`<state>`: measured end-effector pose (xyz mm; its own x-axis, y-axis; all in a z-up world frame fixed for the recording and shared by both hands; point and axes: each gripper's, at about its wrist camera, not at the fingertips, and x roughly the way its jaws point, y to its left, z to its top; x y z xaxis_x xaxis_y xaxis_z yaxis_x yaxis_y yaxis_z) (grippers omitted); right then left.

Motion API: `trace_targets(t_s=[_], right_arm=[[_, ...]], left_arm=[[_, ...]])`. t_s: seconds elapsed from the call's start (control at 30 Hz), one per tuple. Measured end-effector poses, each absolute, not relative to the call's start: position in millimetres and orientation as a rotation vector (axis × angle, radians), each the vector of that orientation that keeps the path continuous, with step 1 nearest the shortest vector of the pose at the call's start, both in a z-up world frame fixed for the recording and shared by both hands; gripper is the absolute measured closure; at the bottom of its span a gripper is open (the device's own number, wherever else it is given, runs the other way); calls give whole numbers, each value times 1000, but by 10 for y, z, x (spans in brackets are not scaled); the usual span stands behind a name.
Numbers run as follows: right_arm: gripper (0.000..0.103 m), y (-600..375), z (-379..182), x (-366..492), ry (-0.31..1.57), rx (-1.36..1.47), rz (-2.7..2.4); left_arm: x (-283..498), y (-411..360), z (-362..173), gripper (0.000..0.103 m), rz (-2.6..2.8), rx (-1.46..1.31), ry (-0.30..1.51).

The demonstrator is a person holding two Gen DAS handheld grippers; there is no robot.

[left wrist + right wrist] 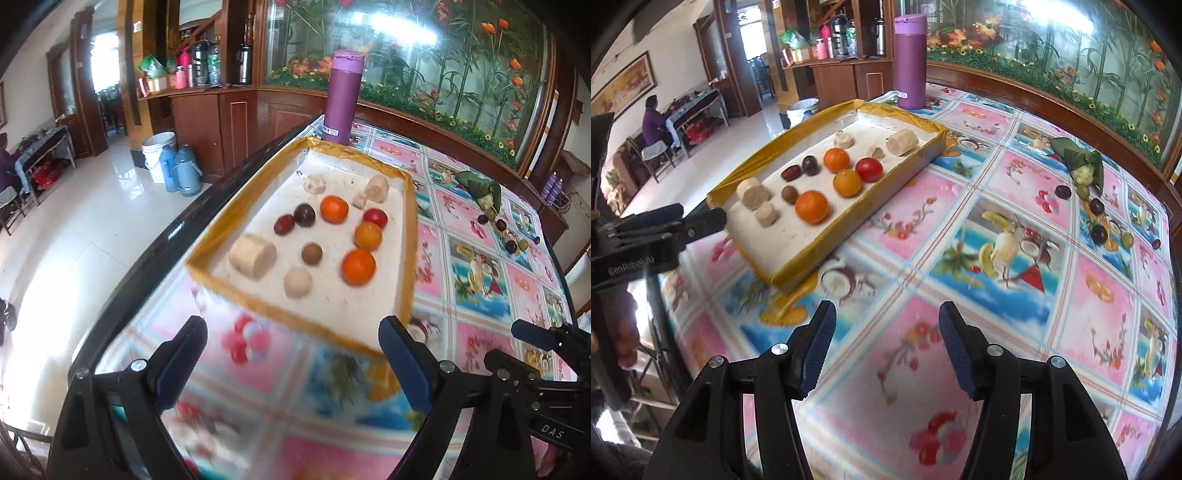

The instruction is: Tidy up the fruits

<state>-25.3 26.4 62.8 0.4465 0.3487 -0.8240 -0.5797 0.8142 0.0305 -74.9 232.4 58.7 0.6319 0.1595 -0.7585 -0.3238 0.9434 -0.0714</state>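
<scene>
A white tray with a gold-taped rim [277, 308] [764, 157] holds three oranges [358, 266] [811, 206], a red tomato [375, 218], dark plums [304, 215], a red date [283, 224] and beige banana pieces [253, 255]. My left gripper [293, 325] hangs just in front of the tray's near edge, jaws wide open and empty. My right gripper [886, 310] is open over the bare tablecloth to the right of the tray, with nothing between its pads. Loose plums [1062, 192] and green olives [1083, 191] lie far right.
A tall purple flask [343, 99] [910, 61] stands behind the tray. A leaf-wrapped bundle [1082, 162] lies beside the loose fruit. The table's left edge drops to a tiled floor. A person sits at a far table [652, 118].
</scene>
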Motion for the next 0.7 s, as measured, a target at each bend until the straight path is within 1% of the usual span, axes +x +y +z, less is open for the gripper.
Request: trace_targets(t_s=[0.07, 0.13, 0.27, 0.33, 0.4, 0.5, 0.67, 0.7], right_arm=[[43, 219, 660, -365, 928, -288, 600], [28, 185, 695, -463, 905, -311, 611], [25, 134, 774, -591, 861, -331, 631], [20, 123, 790, -638, 848, -354, 611], [19, 121, 793, -651, 855, -359, 589], [18, 113, 809, -652, 859, -339, 565], [16, 152, 782, -660, 855, -324, 517], [14, 169, 768, -661, 861, -320, 506]], left_arm=[[-869, 2185, 551, 8, 306, -216, 850], [-969, 2088, 510, 8, 320, -231, 867], [-1119, 2031, 422, 8, 352, -277, 925], [-1195, 2033, 414, 8, 361, -276, 909], [-1205, 2044, 428, 8, 365, -259, 890], [-1202, 2059, 459, 2, 368, -235, 880], [-1202, 2035, 524, 1, 373, -173, 833], [-1203, 2033, 538, 1, 371, -156, 826]])
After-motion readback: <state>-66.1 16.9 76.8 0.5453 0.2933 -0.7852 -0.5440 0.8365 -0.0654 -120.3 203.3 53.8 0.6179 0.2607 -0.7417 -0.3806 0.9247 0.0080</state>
